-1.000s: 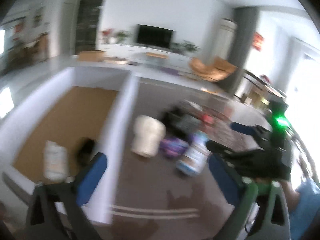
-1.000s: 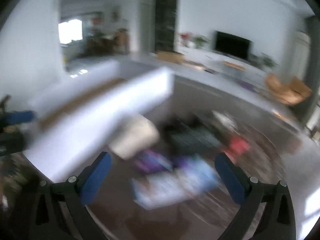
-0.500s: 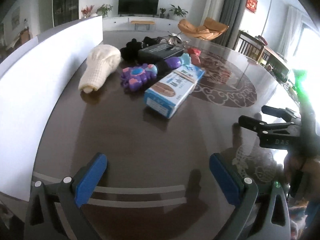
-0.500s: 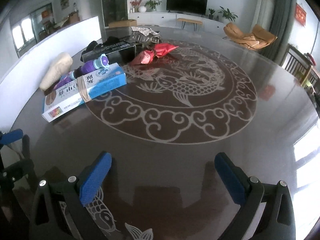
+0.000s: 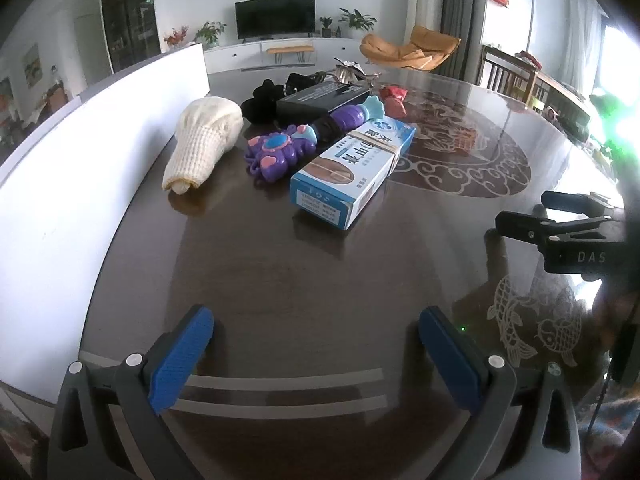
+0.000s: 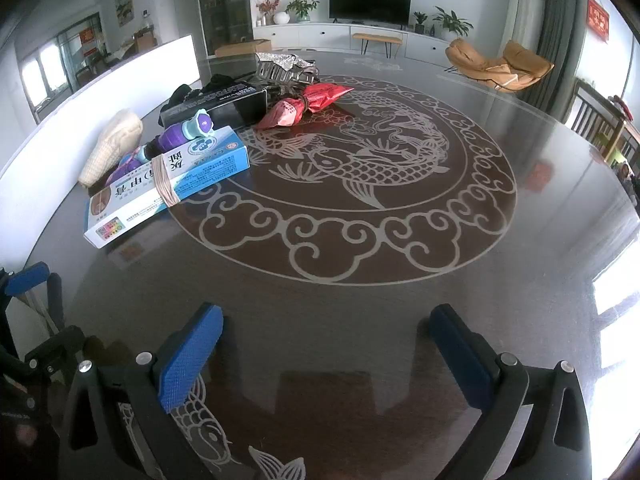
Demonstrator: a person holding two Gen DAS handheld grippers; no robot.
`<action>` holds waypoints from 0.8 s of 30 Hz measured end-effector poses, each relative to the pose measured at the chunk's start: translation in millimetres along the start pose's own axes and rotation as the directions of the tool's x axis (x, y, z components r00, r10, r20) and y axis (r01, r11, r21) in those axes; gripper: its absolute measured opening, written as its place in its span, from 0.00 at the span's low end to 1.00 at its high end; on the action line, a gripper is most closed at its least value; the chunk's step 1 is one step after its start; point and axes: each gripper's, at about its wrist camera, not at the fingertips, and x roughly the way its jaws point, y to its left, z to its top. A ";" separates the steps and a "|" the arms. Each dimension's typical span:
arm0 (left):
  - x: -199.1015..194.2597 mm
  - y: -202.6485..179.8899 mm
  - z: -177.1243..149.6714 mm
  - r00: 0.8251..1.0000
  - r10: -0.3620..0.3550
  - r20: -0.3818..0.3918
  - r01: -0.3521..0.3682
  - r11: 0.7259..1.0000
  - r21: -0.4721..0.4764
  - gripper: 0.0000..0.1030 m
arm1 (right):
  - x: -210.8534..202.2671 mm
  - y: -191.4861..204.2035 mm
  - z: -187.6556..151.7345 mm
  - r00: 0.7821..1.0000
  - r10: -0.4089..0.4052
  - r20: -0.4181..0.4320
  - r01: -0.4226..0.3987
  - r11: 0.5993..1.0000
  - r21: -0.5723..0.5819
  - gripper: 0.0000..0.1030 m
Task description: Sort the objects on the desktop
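A pile of objects lies on the dark round table [image 5: 280, 264]: a cream knitted hat [image 5: 204, 136], a purple toy [image 5: 280, 148], a blue and white box [image 5: 354, 168] bound with a rubber band, a black box [image 5: 320, 98], black cloth [image 5: 262, 102], a red wrapped bundle [image 6: 308, 104] and a silver foil piece [image 6: 286, 66]. My left gripper [image 5: 316, 352] is open and empty, low over the table's near edge. My right gripper [image 6: 326, 352] is open and empty, also near the front edge. The box also shows in the right wrist view [image 6: 168, 188].
A long white box wall [image 5: 60, 168] runs along the table's left side. The table top carries a carved fish and cloud pattern [image 6: 360, 168]. The right gripper shows at the right edge of the left wrist view [image 5: 568, 232]. A living room lies behind.
Both grippers have swung down from a raised, blurred view over the white box to a low, steady pose at the table's near edge. Both stayed open and empty.
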 end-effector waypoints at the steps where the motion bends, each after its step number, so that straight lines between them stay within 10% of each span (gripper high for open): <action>1: 1.0 -0.5 2.1 1.000 0.011 -0.012 -0.011 1.000 -0.012 1.00 | 0.2 0.1 -0.2 1.000 -0.001 0.001 0.001 1.000 0.000 1.00; 24: 0.0 -0.7 0.9 1.000 0.024 -0.021 -0.024 0.999 -0.029 1.00 | 1.9 2.1 -1.5 1.000 -0.012 0.007 0.012 1.000 0.009 1.00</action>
